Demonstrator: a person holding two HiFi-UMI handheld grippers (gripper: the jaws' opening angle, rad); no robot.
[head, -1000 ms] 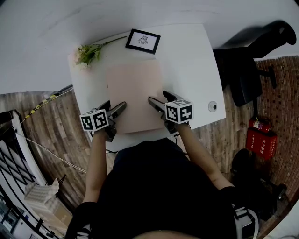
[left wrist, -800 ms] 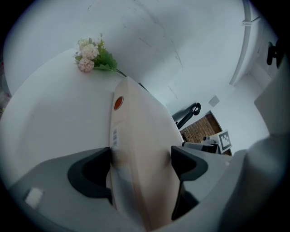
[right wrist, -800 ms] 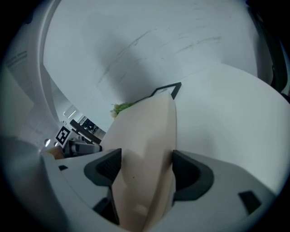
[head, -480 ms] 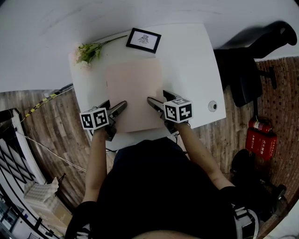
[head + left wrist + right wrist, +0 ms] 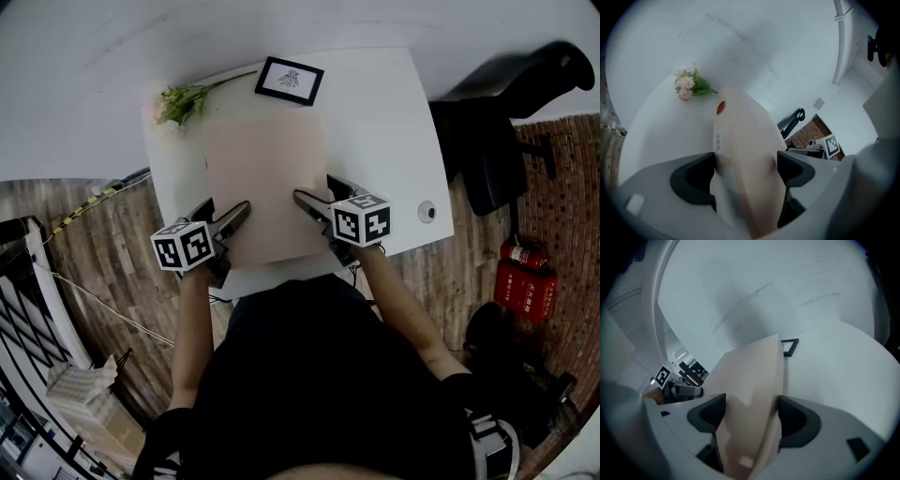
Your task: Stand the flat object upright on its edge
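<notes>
Both claws had the board. The left claw (image 5: 746, 168) was closed on the beige board (image 5: 267, 183) at its near left corner, with the jaws pressed on either face. The right claw (image 5: 749, 416) was clamped the same way on the near right corner. Nothing else sat between either pair of jaws.

The board lay on the white table (image 5: 384, 122), in the middle. Its far edge was near the picture frame (image 5: 289, 81), and the flowers (image 5: 178, 103) were off to the far left. It looked tilted, with the near edge up in the claws and the far edge seemingly down on the table (contact there not clearly visible).

Step in hand, as I judged it: pivoting the board up onto its far edge. To do it well:
- Raise both claws at an even rate so the board doesn't twist.
- Use the far edge as the hinge and press it lightly into the table so it doesn't skid toward the frame.
- Bring the board just to vertical, not past it.

The board looked thin and slightly flexible, so it probably won't stand freely. Check its balance before loosening either claw, and free one side at a time.
</notes>
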